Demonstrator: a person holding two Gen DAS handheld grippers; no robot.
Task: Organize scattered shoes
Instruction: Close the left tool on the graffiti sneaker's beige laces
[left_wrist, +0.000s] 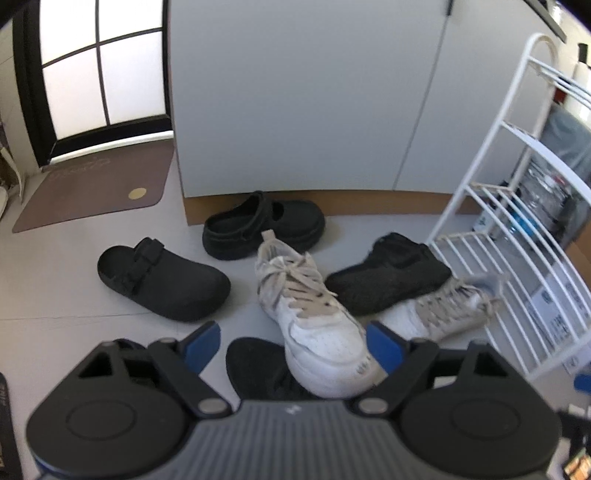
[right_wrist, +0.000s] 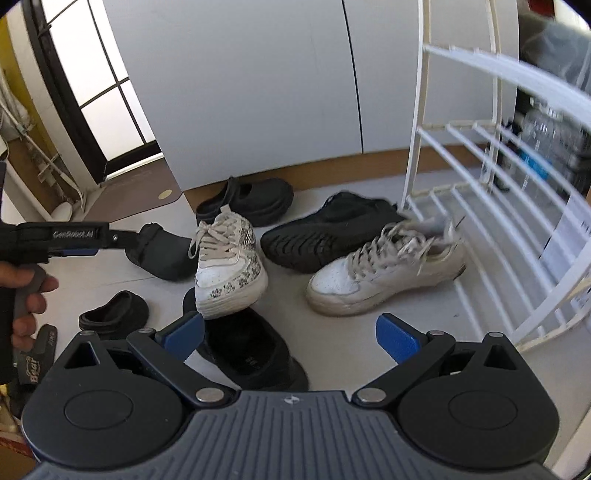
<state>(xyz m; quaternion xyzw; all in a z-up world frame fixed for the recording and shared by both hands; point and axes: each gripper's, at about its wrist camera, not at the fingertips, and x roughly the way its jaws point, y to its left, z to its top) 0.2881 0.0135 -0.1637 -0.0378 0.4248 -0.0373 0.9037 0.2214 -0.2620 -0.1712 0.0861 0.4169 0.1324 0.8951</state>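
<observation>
Through the left wrist view: left gripper (left_wrist: 293, 349) spread wide, holding nothing, the toe of a white sneaker (left_wrist: 314, 321) between the blue pads, untouched. Black clog (left_wrist: 162, 282), chunky black shoe (left_wrist: 264, 223), black sneaker (left_wrist: 388, 275) scattered on the floor; white rack (left_wrist: 517, 236) bare, so nothing sorted yet

Through the right wrist view: right gripper (right_wrist: 290, 338) equally wide, empty, over another black shoe (right_wrist: 251, 354). Second white sneaker (right_wrist: 384, 273) beside the rack. Legible: "Bear" on a sandal (right_wrist: 35, 358)

Both wrist views look steeply down, from near, over their own fingers at one floor; shared are the white sneaker (left_wrist: 314, 325) (right_wrist: 231, 266) at centre and the white rack (left_wrist: 517, 236) (right_wrist: 491, 206) at right.
</observation>
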